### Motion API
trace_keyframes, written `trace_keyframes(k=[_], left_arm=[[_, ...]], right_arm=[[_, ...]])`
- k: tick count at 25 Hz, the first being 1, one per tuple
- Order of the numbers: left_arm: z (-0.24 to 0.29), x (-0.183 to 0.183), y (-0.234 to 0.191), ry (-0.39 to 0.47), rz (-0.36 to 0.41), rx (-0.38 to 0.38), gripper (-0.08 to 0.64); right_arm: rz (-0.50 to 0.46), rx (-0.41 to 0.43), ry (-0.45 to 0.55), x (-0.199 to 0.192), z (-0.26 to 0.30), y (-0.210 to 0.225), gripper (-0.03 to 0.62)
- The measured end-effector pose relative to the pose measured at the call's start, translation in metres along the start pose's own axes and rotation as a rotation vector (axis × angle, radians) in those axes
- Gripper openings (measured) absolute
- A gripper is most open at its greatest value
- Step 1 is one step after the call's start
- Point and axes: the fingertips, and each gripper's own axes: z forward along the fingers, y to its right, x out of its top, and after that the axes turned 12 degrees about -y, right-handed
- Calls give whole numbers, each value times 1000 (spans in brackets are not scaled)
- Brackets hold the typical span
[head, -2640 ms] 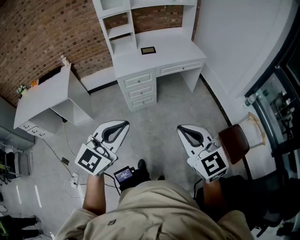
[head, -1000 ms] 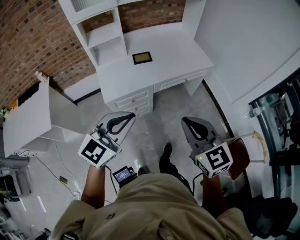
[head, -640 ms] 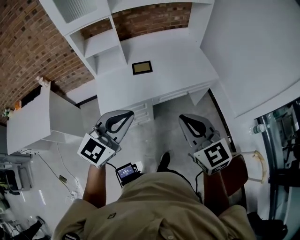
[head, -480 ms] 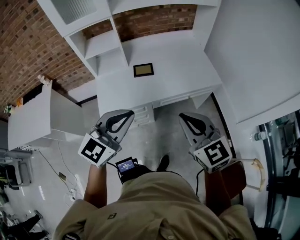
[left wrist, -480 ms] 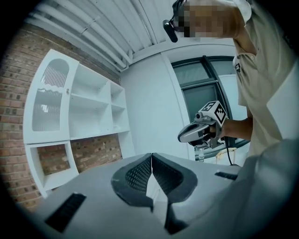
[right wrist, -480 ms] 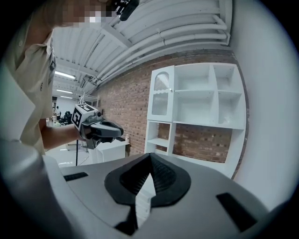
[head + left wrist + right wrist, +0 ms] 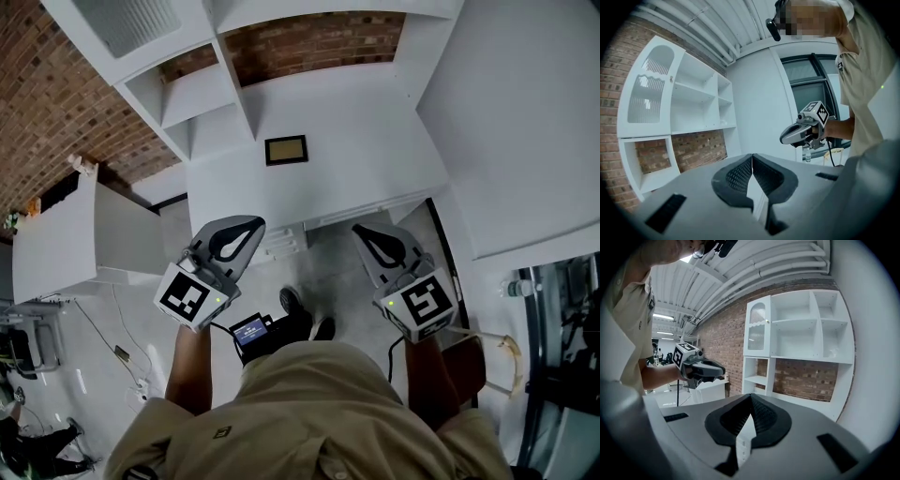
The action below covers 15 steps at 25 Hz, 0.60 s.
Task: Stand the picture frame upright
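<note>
A small picture frame (image 7: 286,150) with a dark rim lies flat on the white desk (image 7: 356,159), near its middle. Both grippers hover side by side just short of the desk's front edge, pointing at it. My left gripper (image 7: 251,223) is shut with nothing between its jaws, which meet tip to tip in the left gripper view (image 7: 752,157). My right gripper (image 7: 360,231) is also shut and empty, its jaws (image 7: 750,397) pressed together. The frame is not in either gripper view; each shows the other gripper held out to one side.
White hutch shelves (image 7: 202,80) rise at the back of the desk against a brick wall (image 7: 56,84). Drawers (image 7: 281,242) sit under the desk front. A second white desk (image 7: 56,234) stands at the left and a brown chair (image 7: 469,361) at the right. Cables (image 7: 122,352) lie on the floor.
The person has walked up to the desk, so both grippers have come from mid-floor to its front edge. The frame lies flat as before. Both jaws stayed shut.
</note>
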Motion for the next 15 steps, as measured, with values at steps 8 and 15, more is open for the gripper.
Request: trace_keyframes(k=[8, 15], left_arm=[[20, -6, -81, 33, -4, -25, 11], [35, -22, -134, 42, -39, -27, 11]], right_arm=[[-12, -40, -43, 32, 65, 27, 3], [-21, -37, -74, 54, 119, 38, 3]])
